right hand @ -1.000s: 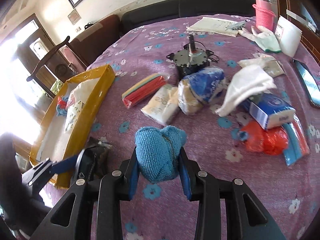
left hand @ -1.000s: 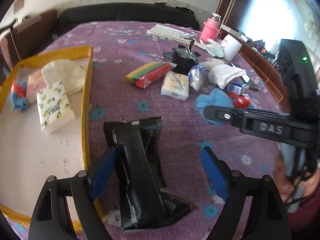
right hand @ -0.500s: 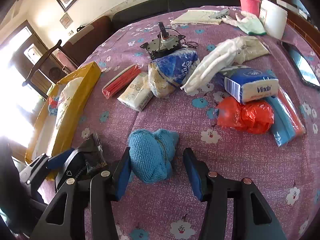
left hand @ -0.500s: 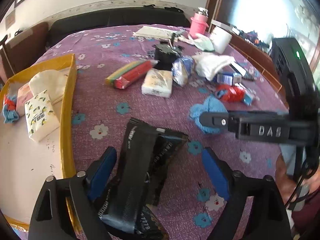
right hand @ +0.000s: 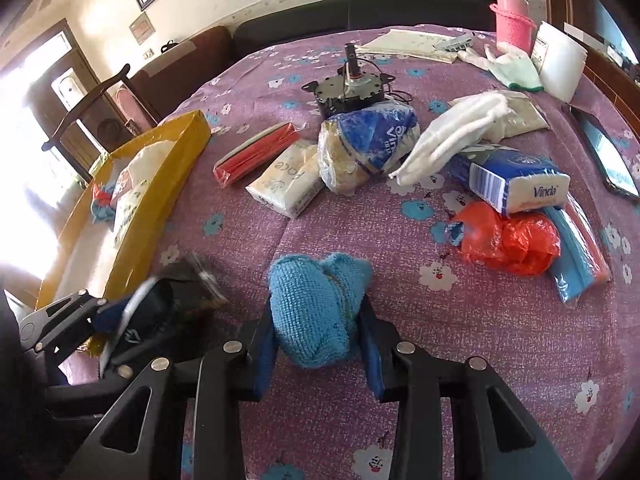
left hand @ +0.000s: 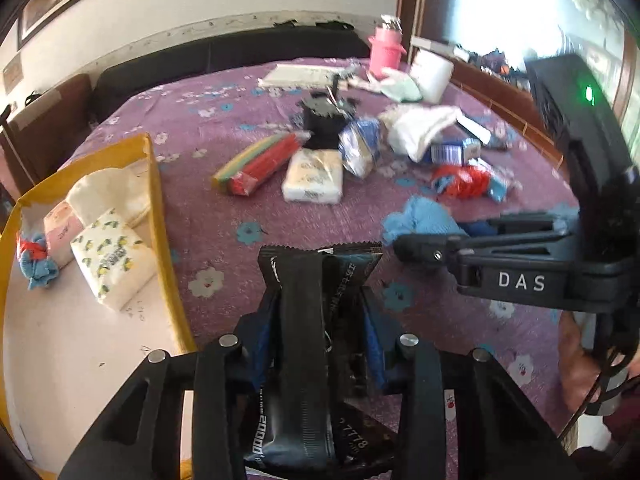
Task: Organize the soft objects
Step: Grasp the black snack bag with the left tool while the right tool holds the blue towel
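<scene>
Black pouch [left hand: 304, 320] print, left view only

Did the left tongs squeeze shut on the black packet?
Yes. The left tongs have just closed onto the black packet; earlier they stood wide apart beside the yellow tray.

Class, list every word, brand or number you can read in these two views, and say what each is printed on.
"DAS": right hand-held gripper.
"Vinda": blue tissue pack.
"Vin…", partly hidden: blue wrapper.
"7778", "2000": black packet.
"Face", upside down: white tissue pack.
Lemon-print pack, white bag: print too blurred.
</scene>
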